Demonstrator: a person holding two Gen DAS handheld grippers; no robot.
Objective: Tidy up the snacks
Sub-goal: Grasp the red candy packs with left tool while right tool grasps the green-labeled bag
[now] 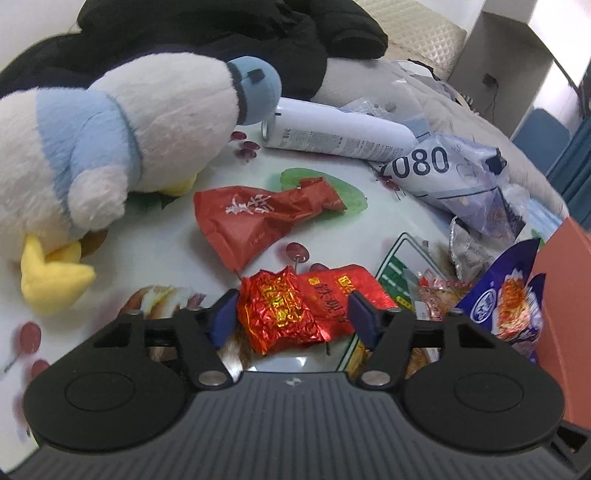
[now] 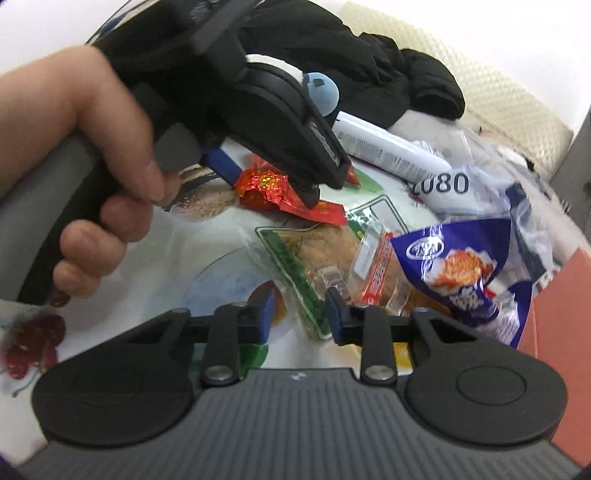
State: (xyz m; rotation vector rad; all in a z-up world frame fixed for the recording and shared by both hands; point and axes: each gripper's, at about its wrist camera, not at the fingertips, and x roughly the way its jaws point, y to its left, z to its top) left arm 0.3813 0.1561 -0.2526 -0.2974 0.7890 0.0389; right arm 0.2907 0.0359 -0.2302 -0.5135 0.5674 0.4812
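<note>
My left gripper [image 1: 291,314] is open, its blue pads on either side of a crinkled red-and-gold foil snack packet [image 1: 280,314] that lies on a flat red packet [image 1: 343,295]. The right wrist view shows the left gripper [image 2: 273,184] from the side at that foil packet [image 2: 260,188]. A bigger red snack bag [image 1: 251,221] lies farther back. My right gripper [image 2: 299,317] is open and empty above a clear green-edged packet of brown snacks [image 2: 314,258]. A blue-purple snack bag [image 2: 465,277] lies to its right, also in the left wrist view [image 1: 513,302].
A white-and-blue plush duck [image 1: 96,155] sits at the left on the printed tablecloth [image 1: 166,251]. A white tube [image 1: 332,133], a pale bag marked 080 [image 1: 454,173] and black clothing [image 1: 207,33] lie behind. An orange box edge [image 1: 561,295] stands at the right.
</note>
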